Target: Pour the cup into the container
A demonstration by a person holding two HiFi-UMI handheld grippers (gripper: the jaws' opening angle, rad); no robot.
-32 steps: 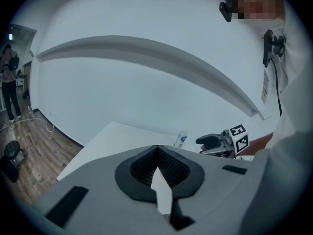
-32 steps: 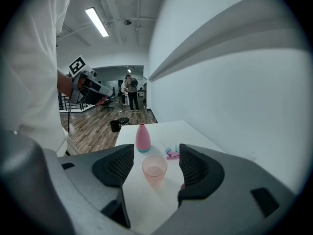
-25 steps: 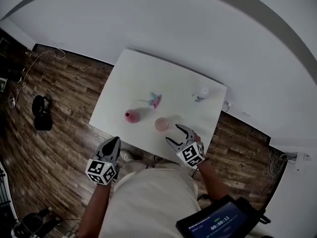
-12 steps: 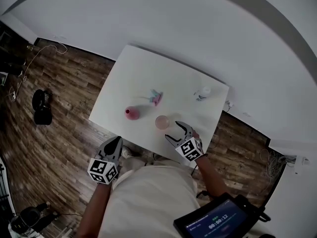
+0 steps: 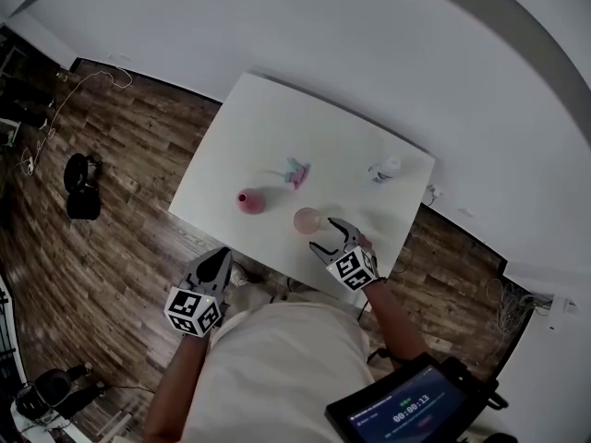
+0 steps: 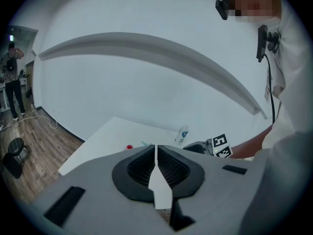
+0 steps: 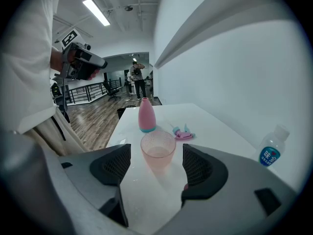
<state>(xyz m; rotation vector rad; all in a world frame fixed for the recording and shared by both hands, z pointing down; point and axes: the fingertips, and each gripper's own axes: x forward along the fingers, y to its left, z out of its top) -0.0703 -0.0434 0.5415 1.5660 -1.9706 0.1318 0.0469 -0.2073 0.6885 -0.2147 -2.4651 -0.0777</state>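
- Head view: a smooth, white, rectangular table (image 5: 277,123) is seen over wood-plank flooring (image 5: 120,164), and four things are counted on it — one of each kind.
- One cup (image 5: 307,221) of translucent pink plastic, round, tapered and faintly dimpled, is stood upright near the table's near edge.
- One container (image 5: 249,200), opaque pink with a teal base, bulbous below and narrowed to a neck, is stood upright to the cup's left, apart from it.
- One pink-and-teal spray head (image 5: 296,172) is laid flat beyond them.
- One clear plastic bottle (image 5: 384,169) with a blue label is stood toward the far right corner.
- Two grippers are counted. The right gripper (image 5: 323,235) is held with jaws apart, having just been opening — the cup is framed just ahead of the gap, touched by neither ribbed black pad (image 7: 113,164).
- The left gripper (image 5: 220,255) is held off the table's near edge, its jaws pressed together on nothing.
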